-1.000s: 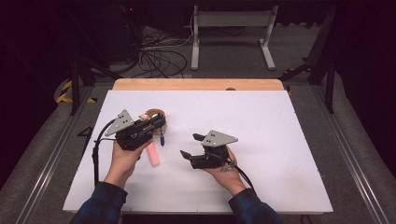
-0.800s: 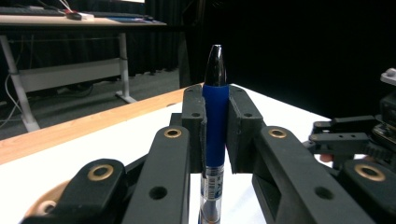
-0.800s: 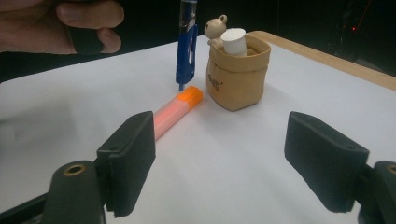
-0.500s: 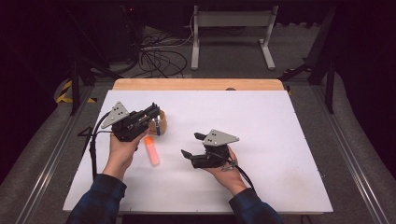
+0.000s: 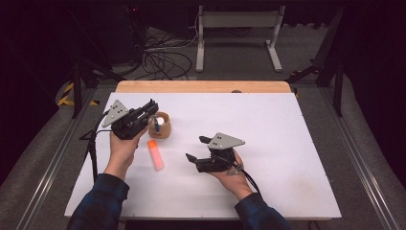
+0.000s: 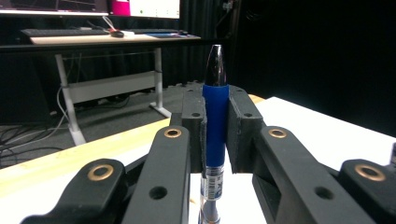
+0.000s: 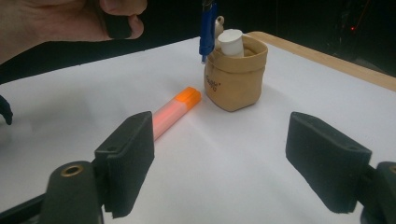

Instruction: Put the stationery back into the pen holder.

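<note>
Left tool [image 5: 152, 108] clamped on blue pen [image 6: 215, 119], upright over pouch [image 5: 160, 126].
Pen's long axis vertical, tip just above pouch mouth at table's far left; right tool [image 5: 195, 149] idle, jaws apart, nearer orange highlighter [image 5: 155, 154].

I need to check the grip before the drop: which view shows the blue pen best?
The left gripper view: the blue pen stands upright, clamped between the left gripper pads. The right gripper view shows it hanging at the tan pouch rim. The high view shows a small blue sliver.
</note>
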Motion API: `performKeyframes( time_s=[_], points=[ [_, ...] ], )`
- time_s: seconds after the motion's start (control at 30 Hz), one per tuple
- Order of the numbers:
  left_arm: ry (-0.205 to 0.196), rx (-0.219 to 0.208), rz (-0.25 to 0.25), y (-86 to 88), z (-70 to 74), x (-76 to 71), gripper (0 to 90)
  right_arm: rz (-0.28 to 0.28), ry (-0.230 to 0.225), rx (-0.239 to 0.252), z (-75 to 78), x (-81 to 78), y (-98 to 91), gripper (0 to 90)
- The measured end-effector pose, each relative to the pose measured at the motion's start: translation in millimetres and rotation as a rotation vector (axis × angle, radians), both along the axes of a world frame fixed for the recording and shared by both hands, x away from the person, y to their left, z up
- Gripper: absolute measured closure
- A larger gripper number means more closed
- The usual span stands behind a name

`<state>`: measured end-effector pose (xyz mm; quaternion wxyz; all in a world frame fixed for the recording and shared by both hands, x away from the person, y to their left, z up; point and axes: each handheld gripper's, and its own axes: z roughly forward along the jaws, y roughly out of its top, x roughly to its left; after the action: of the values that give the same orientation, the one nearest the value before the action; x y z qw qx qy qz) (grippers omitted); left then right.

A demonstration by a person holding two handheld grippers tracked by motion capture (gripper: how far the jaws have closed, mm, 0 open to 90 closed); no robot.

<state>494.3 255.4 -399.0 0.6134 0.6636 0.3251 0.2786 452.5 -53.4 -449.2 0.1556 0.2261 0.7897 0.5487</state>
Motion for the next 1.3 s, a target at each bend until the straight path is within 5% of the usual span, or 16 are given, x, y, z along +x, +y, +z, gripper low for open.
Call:
performKeyframes(
  time_s=[0.77, 1.3],
  points=[
    [-0.039, -0.058, 0.047, 5.5, -2.2, 17.1, 79.9, 0.004, 0.003, -0.003, -0.9, 0.4, 3.7, 24.5],
    [-0.011, -0.006, 0.054, 2.8, -10.4, 24.8, 79.5, 0.006, 0.011, -0.005, -2.7, 0.8, 9.3, 24.7]
  ],
)
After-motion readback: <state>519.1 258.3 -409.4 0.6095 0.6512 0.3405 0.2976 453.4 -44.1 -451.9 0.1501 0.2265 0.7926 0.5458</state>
